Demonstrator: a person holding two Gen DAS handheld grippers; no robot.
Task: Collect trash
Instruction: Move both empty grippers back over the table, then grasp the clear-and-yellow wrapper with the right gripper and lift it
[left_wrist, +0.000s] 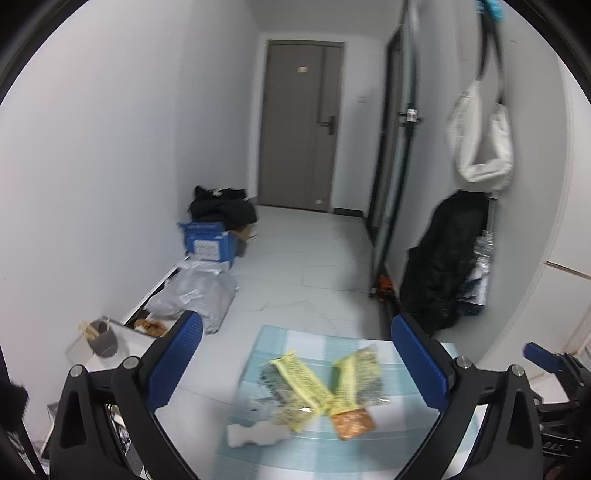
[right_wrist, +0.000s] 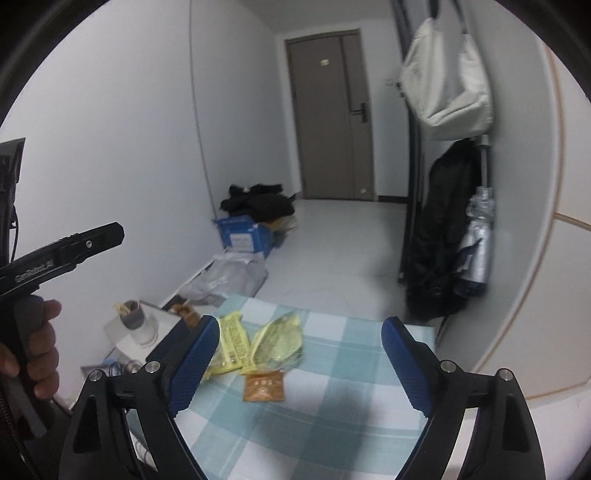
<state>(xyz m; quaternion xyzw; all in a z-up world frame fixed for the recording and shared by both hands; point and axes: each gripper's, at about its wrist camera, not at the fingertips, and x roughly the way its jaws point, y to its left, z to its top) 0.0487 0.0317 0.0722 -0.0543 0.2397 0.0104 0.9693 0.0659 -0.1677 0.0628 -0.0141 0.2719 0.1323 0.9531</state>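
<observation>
Two yellow snack wrappers (left_wrist: 303, 384) (left_wrist: 356, 380) lie crossed on a blue-and-white checked tablecloth (left_wrist: 266, 350), with an orange sachet (left_wrist: 352, 422) and a crumpled white tissue (left_wrist: 255, 435) beside them. My left gripper (left_wrist: 297, 362) is open and empty, hovering above them. In the right wrist view the wrappers (right_wrist: 231, 345) (right_wrist: 279, 341) and the sachet (right_wrist: 264, 386) lie left of centre. My right gripper (right_wrist: 299, 365) is open and empty above the cloth (right_wrist: 351, 350); its left finger (right_wrist: 195, 365) overlaps one wrapper's edge.
A grey cup with sticks (left_wrist: 103, 338) stands on a low white stand at the left. On the floor lie grey plastic bags (left_wrist: 199, 295), a blue box (left_wrist: 208, 242) and dark clothes (left_wrist: 221, 208). A black coat (left_wrist: 439, 262) and a white bag (left_wrist: 480, 140) hang at the right.
</observation>
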